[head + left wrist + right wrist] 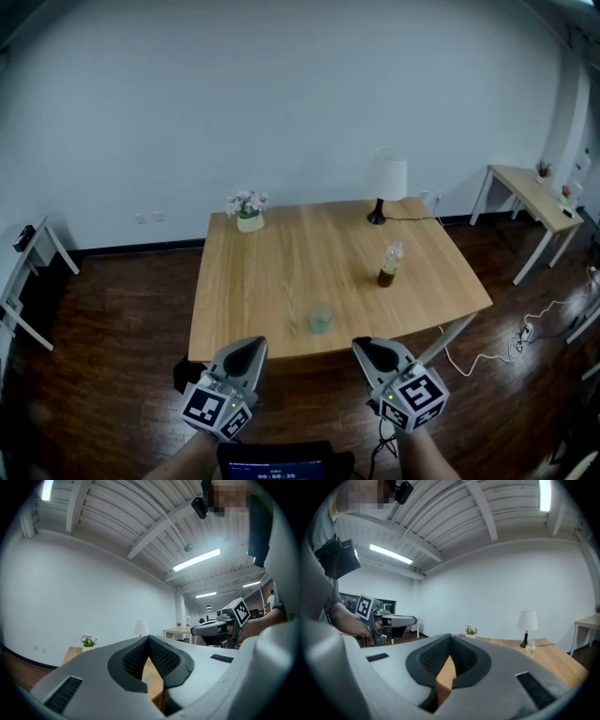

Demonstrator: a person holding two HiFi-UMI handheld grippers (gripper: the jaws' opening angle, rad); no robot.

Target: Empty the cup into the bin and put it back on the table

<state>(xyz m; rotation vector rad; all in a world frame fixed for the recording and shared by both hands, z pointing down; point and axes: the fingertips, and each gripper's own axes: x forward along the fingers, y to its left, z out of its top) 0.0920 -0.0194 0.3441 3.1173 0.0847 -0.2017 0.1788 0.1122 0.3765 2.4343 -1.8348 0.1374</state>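
I am holding my left gripper (251, 347) and right gripper (364, 347) side by side, both closed on nothing, just short of the desk's (272, 281) near edge. The cup (321, 319) is standing just ahead, between them. Farther beyond the right gripper, a bottle (389, 265) and lamp (386, 183) are standing.

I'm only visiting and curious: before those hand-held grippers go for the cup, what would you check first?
1. Cup upright on the table: ok.
2. Way to the cup clear, with the bottle farther back: ok.
3. Left gripper open to grasp: not ok, shut and empty.
4. Right gripper open to grasp: not ok, shut and empty.
5. Where the bin is: cannot tell, none in view.
6. What the cup holds: cannot tell.
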